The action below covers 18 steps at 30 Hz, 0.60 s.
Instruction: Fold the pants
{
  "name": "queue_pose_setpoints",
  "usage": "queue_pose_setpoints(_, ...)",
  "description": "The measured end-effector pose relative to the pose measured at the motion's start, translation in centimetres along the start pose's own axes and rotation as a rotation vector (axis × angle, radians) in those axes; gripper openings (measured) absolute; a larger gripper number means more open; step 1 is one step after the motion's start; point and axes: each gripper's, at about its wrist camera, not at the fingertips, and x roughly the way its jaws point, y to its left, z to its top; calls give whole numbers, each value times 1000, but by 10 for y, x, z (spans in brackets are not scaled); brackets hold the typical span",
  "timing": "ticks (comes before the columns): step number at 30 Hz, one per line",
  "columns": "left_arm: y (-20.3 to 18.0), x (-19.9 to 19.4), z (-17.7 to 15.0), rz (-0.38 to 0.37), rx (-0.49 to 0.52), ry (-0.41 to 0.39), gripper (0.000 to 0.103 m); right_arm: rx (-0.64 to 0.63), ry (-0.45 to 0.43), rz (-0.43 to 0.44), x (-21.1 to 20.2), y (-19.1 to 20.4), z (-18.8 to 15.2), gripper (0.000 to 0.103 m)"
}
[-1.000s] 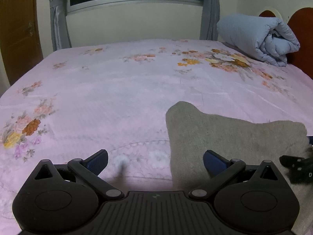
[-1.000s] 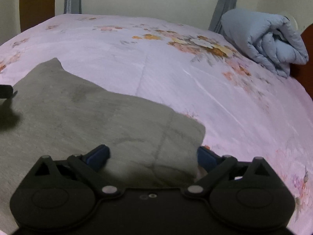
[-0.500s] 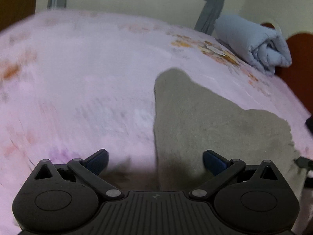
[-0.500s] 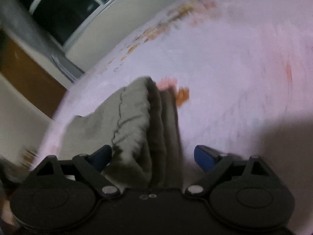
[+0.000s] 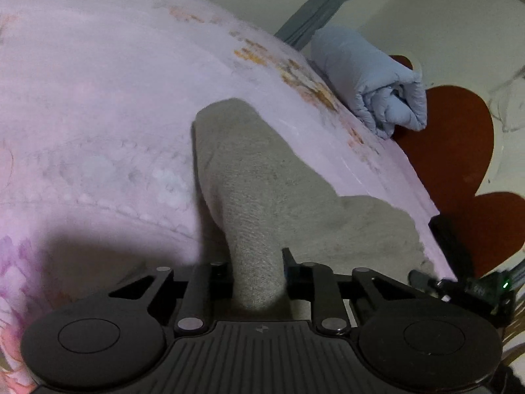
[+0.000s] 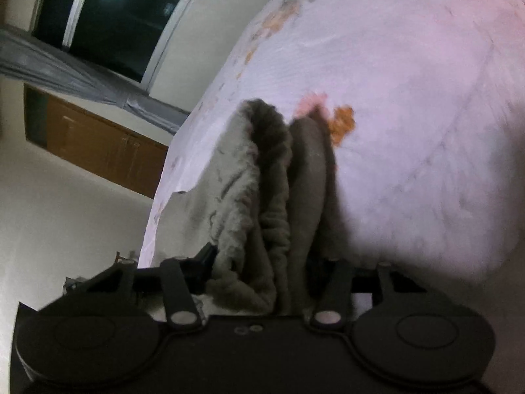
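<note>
The grey fleece pants [image 5: 262,177] lie folded on the pink floral bedspread [image 5: 82,115]. My left gripper [image 5: 257,262] is shut on a bunched near edge of the pants, which rises between its jaws. In the right wrist view my right gripper [image 6: 262,262] is shut on the gathered waistband end of the pants [image 6: 272,177], with several layers pinched between its jaws. The right gripper also shows at the right edge of the left wrist view [image 5: 459,282], beside the pants' other near corner.
A rolled light-blue quilt [image 5: 370,82] lies at the head of the bed by a red-brown headboard [image 5: 459,151]. The bed edge runs close on the right. A window [image 6: 108,23], grey curtain and wooden door [image 6: 98,144] are beyond the bed.
Both grippers were open above the flat pants a second ago. They have dropped onto the near edge, tilted, and closed on the fabric, which is now bunched up in each.
</note>
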Motion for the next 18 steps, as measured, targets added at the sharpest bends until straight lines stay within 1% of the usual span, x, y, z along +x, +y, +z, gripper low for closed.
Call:
queue_pose_setpoints(4,-9,-17,17,-46,22,-69,20,-108,-21,18,-3,38,17,39)
queue_pose_setpoints(6,-13,-28,33,-55,37,-116,20,-157,-32,35,-3,57,28,38)
queue_pose_setpoints(8,-12,-36,53,-52,48,-154,20,-191,-38,57,4,75,47,37)
queue_pose_setpoints(11,1,-34,76,-23,62,-174,20,-201,-34,68,27,84,67,37)
queue_pose_setpoints(13,16,-22,79,38,60,-166,22,-178,-9,61,54,76,75,37)
queue_pose_setpoints(14,25,-9,78,74,57,-141,23,-162,8,47,71,70,73,37)
queue_pose_setpoints(15,36,2,75,110,40,-115,29,-138,34,28,86,58,72,38)
queue_pose_setpoints(16,45,13,72,159,30,-81,43,-111,55,-6,100,48,69,39)
queue_pose_setpoints(17,53,18,67,163,35,-81,45,-117,63,-73,113,37,64,40)
queue_pose_setpoints(18,56,18,65,149,40,-99,50,-118,54,-73,117,28,61,42)
